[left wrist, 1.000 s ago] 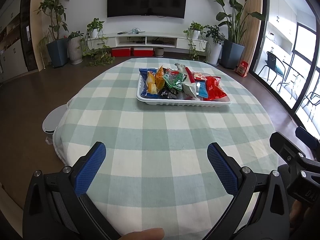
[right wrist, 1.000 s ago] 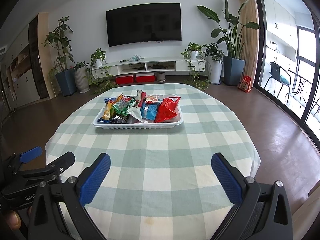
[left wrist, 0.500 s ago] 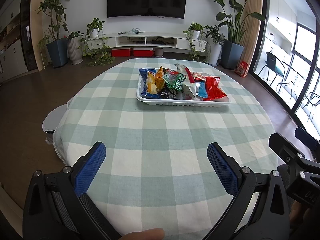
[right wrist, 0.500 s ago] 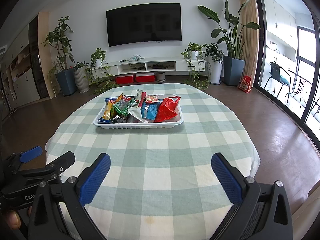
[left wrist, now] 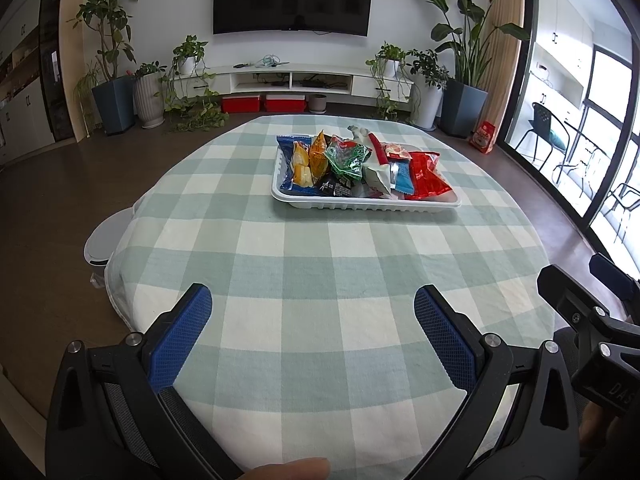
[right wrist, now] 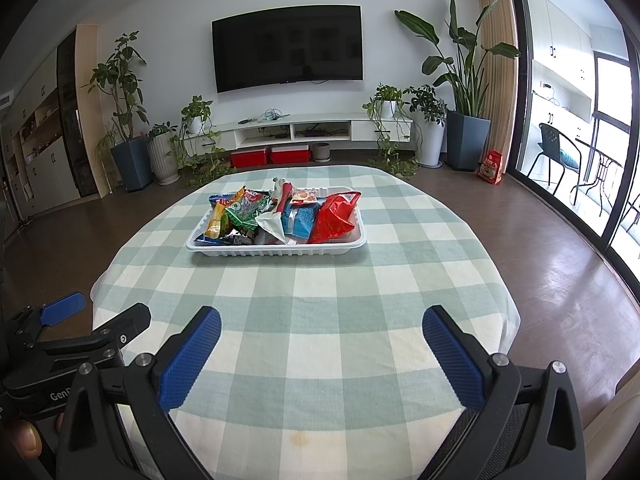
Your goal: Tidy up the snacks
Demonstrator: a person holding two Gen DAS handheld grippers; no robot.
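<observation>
A white tray [left wrist: 360,205] sits on the far half of a round table with a green-and-white checked cloth [left wrist: 320,280]. It holds several snack packets: red [left wrist: 426,178], green [left wrist: 347,158], orange [left wrist: 318,156], blue [left wrist: 402,174]. The tray also shows in the right wrist view [right wrist: 276,252], with the red packet [right wrist: 334,216] at its right end. My left gripper [left wrist: 312,320] is open and empty over the near table edge. My right gripper [right wrist: 320,340] is open and empty beside it, well short of the tray.
The right gripper's body shows at the right edge of the left wrist view [left wrist: 592,320]. A white bin [left wrist: 102,240] stands on the floor left of the table. Potted plants, a TV console [right wrist: 304,132] and glass doors lie beyond.
</observation>
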